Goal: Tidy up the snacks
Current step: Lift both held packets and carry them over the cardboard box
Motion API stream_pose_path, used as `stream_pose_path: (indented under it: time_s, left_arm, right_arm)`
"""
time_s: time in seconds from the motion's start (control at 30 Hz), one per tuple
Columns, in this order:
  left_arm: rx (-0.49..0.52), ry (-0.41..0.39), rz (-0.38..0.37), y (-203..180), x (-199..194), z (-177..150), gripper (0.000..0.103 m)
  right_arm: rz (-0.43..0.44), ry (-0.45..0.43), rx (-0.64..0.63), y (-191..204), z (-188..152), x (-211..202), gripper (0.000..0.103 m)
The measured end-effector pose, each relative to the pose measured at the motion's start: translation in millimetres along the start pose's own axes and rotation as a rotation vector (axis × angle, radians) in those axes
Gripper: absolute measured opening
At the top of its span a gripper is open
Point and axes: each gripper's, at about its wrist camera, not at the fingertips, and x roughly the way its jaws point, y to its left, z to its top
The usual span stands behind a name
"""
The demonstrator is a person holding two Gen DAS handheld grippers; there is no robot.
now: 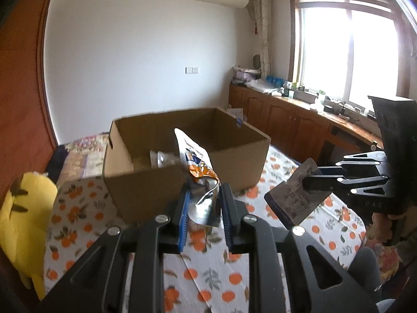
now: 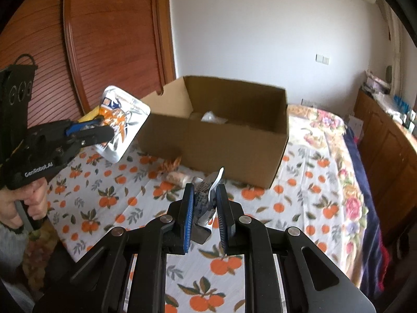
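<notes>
Held aloft in the left gripper (image 1: 203,203), pinched between the blue pads: an orange-and-white snack pouch (image 1: 194,161), standing up toward twelve o'clock in the left wrist view, its crumpled silver end caught between the fingers. Same pouch (image 2: 122,124) seen at nine o'clock in the right wrist view, clamped in the left gripper (image 2: 104,130) and hanging above the cloth, just beside the near left corner of the cardboard box (image 2: 221,135). Gripped by the right gripper (image 2: 204,206), fingers narrowed onto it: a second, grey printed snack packet (image 2: 206,198), edge-on between the pads. That packet (image 1: 297,195) visible flat-faced at three o'clock in the left wrist view, held by the right gripper (image 1: 310,182) above the cloth, apart from the box. Open-topped cardboard box (image 1: 182,156) resting on the orange-patterned cloth (image 1: 208,274) at twelve o'clock, with a pale wrapped item (image 1: 163,159) lying inside near its front wall. On the cloth just in front of the box, a small orange-brown snack (image 2: 174,172), too blurred to name. Yellow plush toy (image 1: 23,208) at nine o'clock by the cloth's edge. Wooden wardrobe door (image 2: 109,34) at eleven o'clock behind the left gripper.
</notes>
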Motion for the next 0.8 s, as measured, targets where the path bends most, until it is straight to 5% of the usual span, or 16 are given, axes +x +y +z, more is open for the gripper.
stream_pose_path:
  time_s: [0.4,0.8]
  left_arm:
    - [0.028,-0.08,-0.008,19,27,51,0.019]
    - [-0.003,-0.087,0.0,46,69,63,0.019]
  right_arm:
    - [-0.05,-0.058,-0.053,-8,48,-5,0.014]
    - [-0.034,-0.127,-0.044,-23,93,20,0.015]
